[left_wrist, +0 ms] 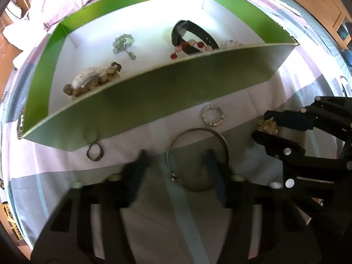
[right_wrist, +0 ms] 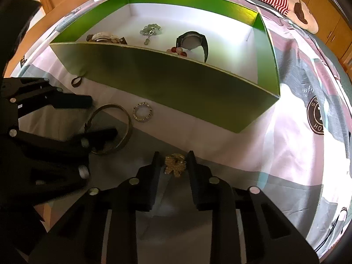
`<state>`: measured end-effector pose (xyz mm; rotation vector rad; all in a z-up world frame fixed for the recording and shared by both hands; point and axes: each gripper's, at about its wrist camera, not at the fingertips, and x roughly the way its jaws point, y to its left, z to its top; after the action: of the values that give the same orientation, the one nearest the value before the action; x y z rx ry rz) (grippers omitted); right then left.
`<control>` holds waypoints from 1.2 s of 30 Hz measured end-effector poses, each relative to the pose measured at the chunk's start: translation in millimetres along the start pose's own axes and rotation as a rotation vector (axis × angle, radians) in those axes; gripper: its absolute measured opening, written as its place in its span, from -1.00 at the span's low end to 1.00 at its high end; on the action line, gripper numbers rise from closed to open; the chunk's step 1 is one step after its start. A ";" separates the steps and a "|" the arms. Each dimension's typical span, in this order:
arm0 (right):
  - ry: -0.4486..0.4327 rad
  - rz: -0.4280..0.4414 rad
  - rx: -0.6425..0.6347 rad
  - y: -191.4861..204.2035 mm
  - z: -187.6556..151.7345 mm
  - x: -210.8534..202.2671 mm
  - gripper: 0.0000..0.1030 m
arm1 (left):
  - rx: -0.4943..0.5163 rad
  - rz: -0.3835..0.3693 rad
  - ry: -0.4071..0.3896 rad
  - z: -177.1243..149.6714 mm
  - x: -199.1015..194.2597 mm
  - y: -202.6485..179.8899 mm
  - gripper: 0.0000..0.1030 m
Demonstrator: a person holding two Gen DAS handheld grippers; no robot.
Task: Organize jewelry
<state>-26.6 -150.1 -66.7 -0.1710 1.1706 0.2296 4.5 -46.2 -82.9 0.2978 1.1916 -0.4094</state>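
A gold brooch point(right_wrist: 175, 165) lies on the patterned cloth, and my right gripper point(right_wrist: 174, 161) is shut on it, a pad against each side. In the left wrist view the same gold brooch point(left_wrist: 267, 126) shows in my right gripper point(left_wrist: 260, 125). A metal bangle point(left_wrist: 198, 132) lies flat on the cloth. My left gripper point(left_wrist: 177, 165) is open over it, one finger inside the hoop and one outside, neither pressing on the rim. From the right wrist the bangle point(right_wrist: 127, 118) and the left gripper point(right_wrist: 102, 116) appear at the left.
A green box point(left_wrist: 154, 101) with a white floor stands behind and holds a black watch point(left_wrist: 193, 33), red and pink beads point(left_wrist: 189, 46), a pale green bead piece point(left_wrist: 123, 43) and brown bracelets point(left_wrist: 92, 81). A sparkly ring point(left_wrist: 212, 115) and a dark ring point(left_wrist: 95, 151) lie on the cloth.
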 end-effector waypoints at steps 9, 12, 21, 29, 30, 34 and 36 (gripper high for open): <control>-0.012 -0.006 0.042 -8.9 4.3 0.8 -0.56 | -0.035 -0.016 0.012 2.9 -1.3 5.1 -0.65; -0.008 -0.010 0.042 -5.2 9.4 5.7 -0.56 | -0.052 -0.035 0.022 4.6 -1.4 10.6 -0.36; -0.005 0.006 0.056 -5.4 9.1 7.0 -0.56 | -0.044 -0.022 0.022 0.0 8.3 16.5 0.23; -0.009 0.000 0.052 -7.6 7.9 5.2 -0.56 | -0.018 -0.009 -0.002 5.9 6.2 2.3 -0.90; -0.014 -0.004 0.048 -6.4 8.1 4.3 -0.56 | -0.028 -0.008 -0.002 5.8 5.4 4.3 -0.92; -0.027 -0.002 0.055 -5.6 8.4 1.9 -0.56 | -0.059 -0.033 0.002 10.3 2.2 14.0 -0.93; -0.016 -0.007 0.061 -6.4 7.4 4.3 -0.56 | -0.071 -0.056 0.010 11.1 2.0 16.4 -0.92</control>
<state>-16.7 -154.0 -67.8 -0.1197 1.1600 0.1885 21.9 -36.6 -80.7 0.2054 1.2236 -0.4135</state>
